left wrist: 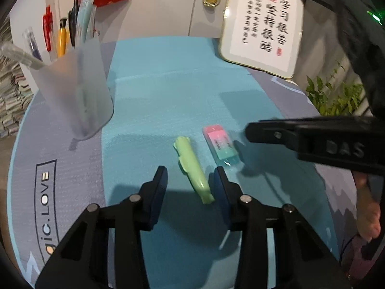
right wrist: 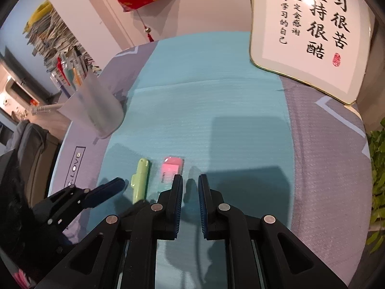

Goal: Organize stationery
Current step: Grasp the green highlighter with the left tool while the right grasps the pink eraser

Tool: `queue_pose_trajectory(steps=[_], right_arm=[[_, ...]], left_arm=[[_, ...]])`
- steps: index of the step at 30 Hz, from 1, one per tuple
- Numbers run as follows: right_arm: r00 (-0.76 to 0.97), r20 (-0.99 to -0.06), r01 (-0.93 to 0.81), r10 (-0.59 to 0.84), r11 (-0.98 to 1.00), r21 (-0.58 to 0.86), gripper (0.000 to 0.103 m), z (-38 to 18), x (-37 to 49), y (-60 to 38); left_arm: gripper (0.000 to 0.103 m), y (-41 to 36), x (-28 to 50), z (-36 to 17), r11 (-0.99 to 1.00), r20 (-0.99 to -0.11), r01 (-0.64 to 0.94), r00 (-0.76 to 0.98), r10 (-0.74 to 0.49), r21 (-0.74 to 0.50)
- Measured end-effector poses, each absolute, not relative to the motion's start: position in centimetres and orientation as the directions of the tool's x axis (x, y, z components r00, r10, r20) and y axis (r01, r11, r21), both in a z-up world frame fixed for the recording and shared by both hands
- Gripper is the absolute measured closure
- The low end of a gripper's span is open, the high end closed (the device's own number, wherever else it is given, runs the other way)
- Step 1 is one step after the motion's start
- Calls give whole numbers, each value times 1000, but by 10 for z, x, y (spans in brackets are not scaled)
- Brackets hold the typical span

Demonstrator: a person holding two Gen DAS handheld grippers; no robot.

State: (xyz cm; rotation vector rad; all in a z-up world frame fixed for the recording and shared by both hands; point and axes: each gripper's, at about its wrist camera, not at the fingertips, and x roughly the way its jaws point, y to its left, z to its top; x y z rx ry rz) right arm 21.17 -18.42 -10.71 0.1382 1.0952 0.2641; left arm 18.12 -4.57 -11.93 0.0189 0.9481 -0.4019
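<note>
Left tongs (left wrist: pixel 190 175) angled down, apart, straddling green pen (left wrist: pixel 193 172); right tongs (right wrist: pixel 190 180) together, empty.

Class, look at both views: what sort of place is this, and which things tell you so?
Probably a home study desk: a frosted pen cup full of pens, a framed calligraphy sign against the wall, and a stack of books or papers behind.

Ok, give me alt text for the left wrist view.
Left tongs straddle a green pen lying on a blue mat, pads not gripping it. A pink-and-teal eraser lies beside it, a frosted pen cup stands far left.
</note>
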Motion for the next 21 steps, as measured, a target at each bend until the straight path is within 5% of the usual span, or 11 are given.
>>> queue_pose_trajectory(steps=[2, 4, 17, 21], right_arm=[[426, -859, -140, 284, 959, 247, 91, -109, 213, -182], [416, -862, -144, 289, 957, 251, 91, -111, 214, -179], [395, -891, -163, 225, 971, 173, 91, -118, 222, -149], [403, -896, -154, 187, 979, 135, 63, -118, 224, -141]], left_arm=[[68, -47, 183, -119, 928, -789, 340, 524, -322, -153], [92, -46, 183, -119, 926, -788, 346, 524, -322, -149], [92, -1, 150, -119, 929, -806, 331, 498, -320, -165], [92, -1, 149, -120, 933, -807, 332, 509, -300, -137]])
